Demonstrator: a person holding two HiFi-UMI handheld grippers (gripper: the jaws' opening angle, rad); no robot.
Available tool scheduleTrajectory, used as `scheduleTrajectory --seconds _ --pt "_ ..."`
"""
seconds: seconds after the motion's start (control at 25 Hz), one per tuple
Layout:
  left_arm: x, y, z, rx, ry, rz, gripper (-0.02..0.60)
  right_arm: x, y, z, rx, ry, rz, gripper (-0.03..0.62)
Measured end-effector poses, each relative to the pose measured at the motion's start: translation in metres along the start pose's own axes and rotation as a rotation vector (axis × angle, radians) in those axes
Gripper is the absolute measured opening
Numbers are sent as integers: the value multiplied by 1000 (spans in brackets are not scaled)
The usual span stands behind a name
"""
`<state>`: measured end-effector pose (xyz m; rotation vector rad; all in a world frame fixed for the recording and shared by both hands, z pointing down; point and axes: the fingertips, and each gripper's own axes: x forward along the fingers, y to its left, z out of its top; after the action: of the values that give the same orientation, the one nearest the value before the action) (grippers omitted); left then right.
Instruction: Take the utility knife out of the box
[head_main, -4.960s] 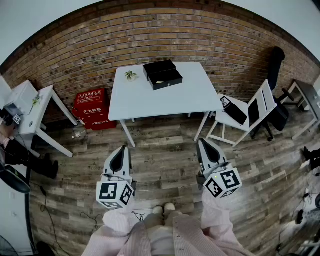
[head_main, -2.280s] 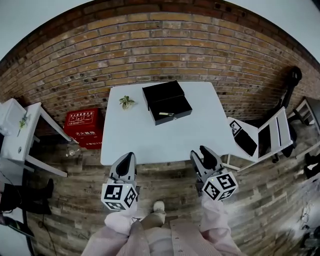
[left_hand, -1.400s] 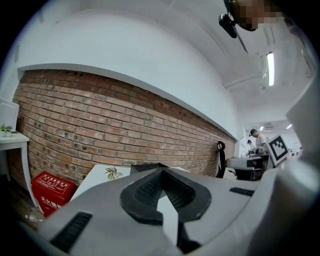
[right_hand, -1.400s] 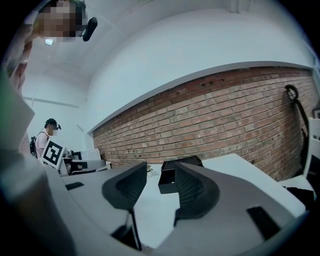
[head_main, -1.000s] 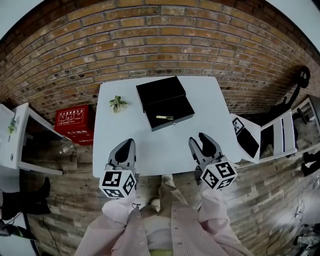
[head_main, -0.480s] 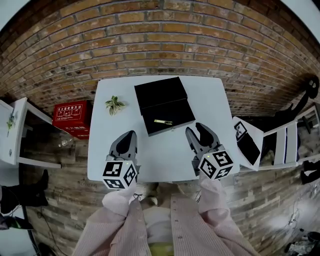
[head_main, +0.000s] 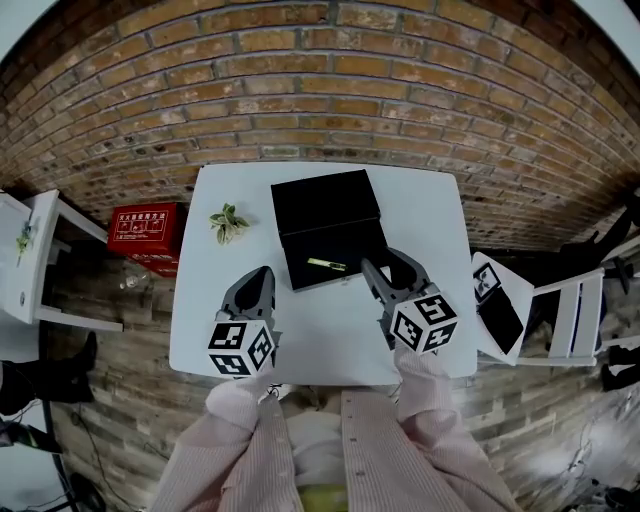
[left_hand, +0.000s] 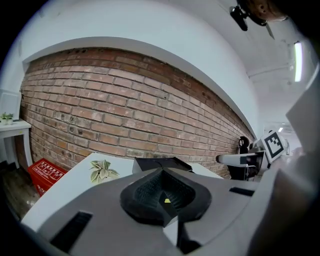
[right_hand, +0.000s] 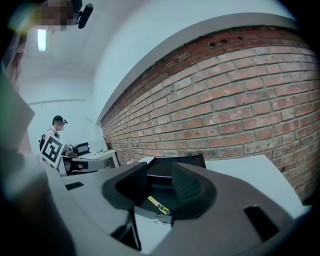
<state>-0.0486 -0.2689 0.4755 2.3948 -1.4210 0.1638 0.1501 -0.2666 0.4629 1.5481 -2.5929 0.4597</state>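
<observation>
Nearer the box (head_main: 300, 250) now, the right gripper (head_main: 390, 272) (right_hand: 159, 185) gapes wide to straddle the utility knife (head_main: 327, 265) (right_hand: 158, 205). The left gripper (head_main: 255, 285) (left_hand: 162, 192) idles, pinched together.

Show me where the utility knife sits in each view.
Head view: utility knife at centre, in the front tray of the open black box, just left of the right gripper.
Left gripper view: not clearly in it; only a yellow speck at the shut jaw seam of the left gripper.
Right gripper view: utility knife lower centre, between the open jaws.
Shared landmark: the black box.
</observation>
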Motion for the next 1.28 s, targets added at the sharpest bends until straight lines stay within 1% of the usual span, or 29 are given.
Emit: scheduleTrajectory --seconds 0.2,0.52,0.96,1.2,1.28 --pt "16 2 -10 -16 34 21 -8 25 -4 -8 -35 64 64 156" --pt "28 12 -30 -51 86 53 -8 57 1 -32 -110 195 184 156" --pt "33 28 -58 -116 166 57 -8 90 17 -78 -264 463 372 155" --pt "37 32 -71 -135 201 45 -8 106 25 -102 -390 628 482 155" --pt "38 33 -74 -140 209 41 -8 108 27 -108 -410 672 507 155"
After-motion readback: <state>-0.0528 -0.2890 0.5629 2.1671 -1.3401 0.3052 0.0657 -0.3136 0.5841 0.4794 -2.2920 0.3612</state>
